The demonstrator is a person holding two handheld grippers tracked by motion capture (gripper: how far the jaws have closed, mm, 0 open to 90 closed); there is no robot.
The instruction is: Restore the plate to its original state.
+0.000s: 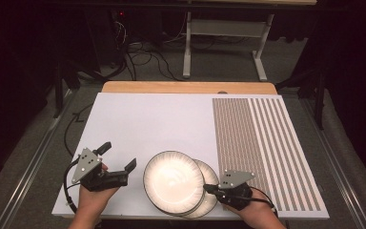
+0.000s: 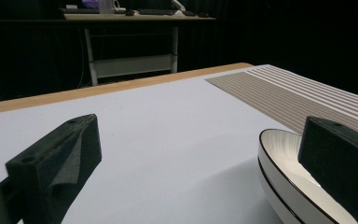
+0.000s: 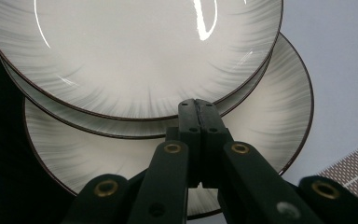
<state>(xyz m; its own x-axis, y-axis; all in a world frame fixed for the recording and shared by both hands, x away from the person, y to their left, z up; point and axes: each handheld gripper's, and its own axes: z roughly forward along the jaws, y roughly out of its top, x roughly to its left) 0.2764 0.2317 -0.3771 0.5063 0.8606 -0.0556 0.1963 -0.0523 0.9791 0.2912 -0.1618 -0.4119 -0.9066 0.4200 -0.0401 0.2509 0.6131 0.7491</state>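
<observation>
Black jaws of the right gripper [image 3: 199, 109] were pressed together, tips against the stacked plates' rims, whether pinching one I could not tell. 2 plates [image 1: 174, 181], the top one offset over the lower plate [image 1: 208, 191], sat at the white board's [image 1: 143, 119] near edge, probably being steadied for separating. Just left, the left gripper [image 1: 119, 160] hovered spread wide, apparently ready to take a rim.

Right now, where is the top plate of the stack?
In the high view the top plate sits at the table's near edge, about mid-width, between the open left tongs and the right tongs, overlapping a lower plate offset to its right.
</observation>
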